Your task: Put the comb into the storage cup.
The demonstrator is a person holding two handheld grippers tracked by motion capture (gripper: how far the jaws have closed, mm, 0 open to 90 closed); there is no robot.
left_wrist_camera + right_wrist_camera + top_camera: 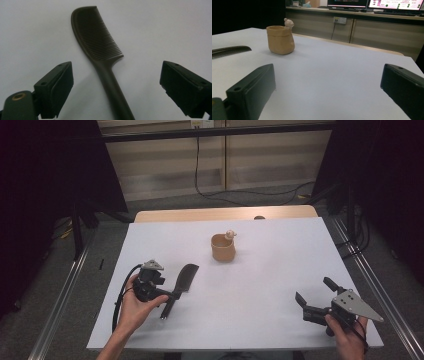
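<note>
Black plastic comb (100, 47) lies flat near the desk's (280, 270) left edge, its handle between the spread jaws of the left tool (117, 85); grasp pending. Next move, in my judgement: lower, close on the handle. Right tool (314, 296) gapes, holding nothing, near the front right corner.

One dark comb (100, 47), one tan cup (223, 248), two handheld grippers, one white table (280, 270)

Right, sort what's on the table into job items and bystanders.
In the job:
- dark plastic comb, handle between the open left tool

Lying about:
- tan pouch-shaped cup with a small bear figure
- open right tool, holding nothing
</note>
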